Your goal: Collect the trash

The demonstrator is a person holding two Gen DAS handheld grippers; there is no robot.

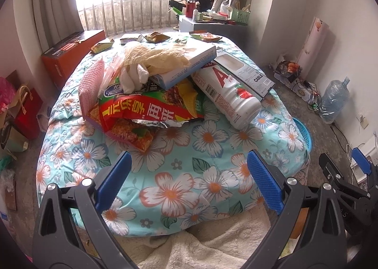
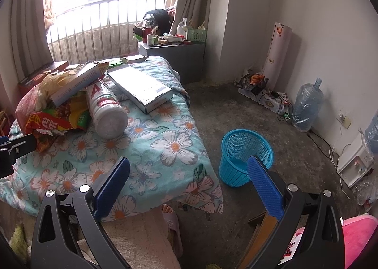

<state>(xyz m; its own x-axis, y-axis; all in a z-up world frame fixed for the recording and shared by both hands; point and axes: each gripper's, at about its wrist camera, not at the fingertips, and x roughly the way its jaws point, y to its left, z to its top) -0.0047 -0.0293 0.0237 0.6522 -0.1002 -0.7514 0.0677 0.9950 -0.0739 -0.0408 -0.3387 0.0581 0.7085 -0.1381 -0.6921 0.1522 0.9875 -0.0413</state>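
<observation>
- Trash lies heaped on the far left half of a bed (image 1: 189, 174) under a floral quilt: a red and green snack bag (image 1: 151, 110), a white bottle (image 1: 226, 94) on its side, a flat cable box (image 1: 245, 72) and a long carton (image 1: 189, 61) draped with crumpled yellowish paper (image 1: 156, 56).
- Smaller wrappers (image 1: 156, 37) sit scattered along the bed's far edge, well apart from the pile.
- Left tool (image 1: 189, 169) hovers over bare quilt near the pile, fingers spread wide, gripping nothing.
- Right tool (image 2: 189, 174) hangs past the bed's near right corner, equally wide and empty, with a blue mesh basket (image 2: 245, 141) on the floor just beyond it.
- Collection appears not to have begun; the basket looks empty.
- A sound first pick would be the snack bag's near edge or the bottle, which lies loose on the near side of the pile.
- Pulling from below risks toppling the carton, so top items likely go first.
</observation>
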